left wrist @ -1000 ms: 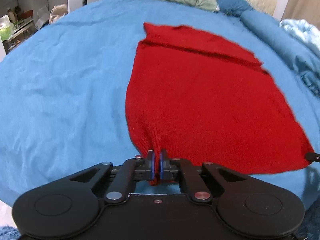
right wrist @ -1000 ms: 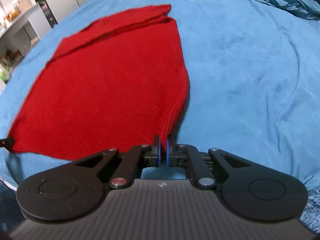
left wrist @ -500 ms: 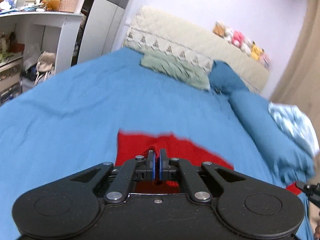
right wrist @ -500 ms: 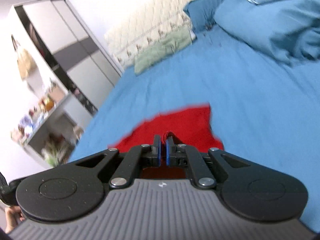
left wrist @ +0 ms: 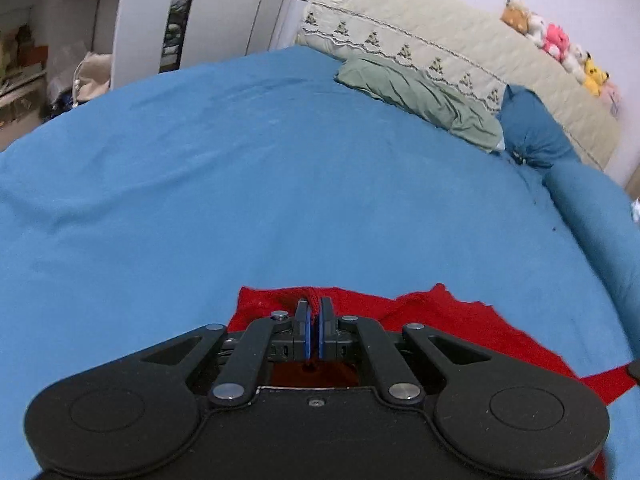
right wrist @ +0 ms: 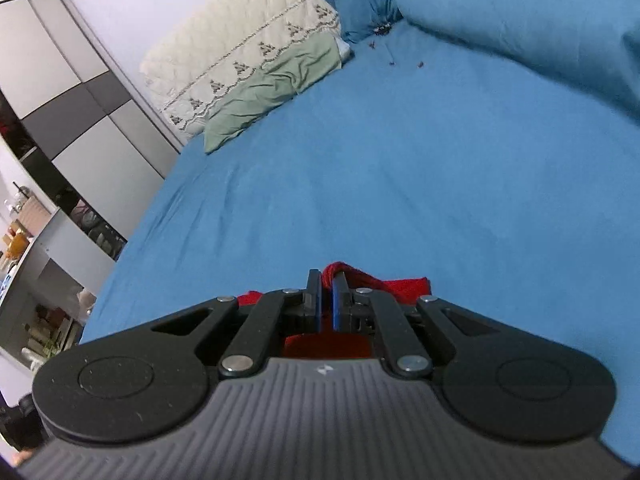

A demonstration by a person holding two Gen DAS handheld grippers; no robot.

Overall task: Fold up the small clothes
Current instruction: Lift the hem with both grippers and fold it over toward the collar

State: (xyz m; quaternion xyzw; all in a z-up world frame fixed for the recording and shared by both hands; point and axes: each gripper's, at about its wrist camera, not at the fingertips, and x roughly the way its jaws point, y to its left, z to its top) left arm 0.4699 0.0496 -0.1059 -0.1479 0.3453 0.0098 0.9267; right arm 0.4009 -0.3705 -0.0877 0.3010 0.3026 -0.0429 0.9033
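Observation:
A red knit garment [left wrist: 460,324] lies on the blue bed sheet [left wrist: 280,184], mostly hidden under the gripper bodies. My left gripper [left wrist: 314,308] is shut on one edge of it, the cloth bunched between the blue pads. My right gripper [right wrist: 328,284] is shut on another edge of the red garment [right wrist: 404,288], which bunches above the pads. Only a narrow strip of the garment shows in each view.
A green pillow [left wrist: 420,96] and a dark blue pillow [left wrist: 532,132] lie at the head of the bed by the cream headboard [left wrist: 440,52]. A blue duvet [right wrist: 540,12] is heaped on the right. Wardrobe and shelves [right wrist: 60,120] stand to the left.
Both grippers, still shut on the garment's edge, have swung up and forward over it toward the headboard. The flat red spread no longer shows; only a strip remains in view.

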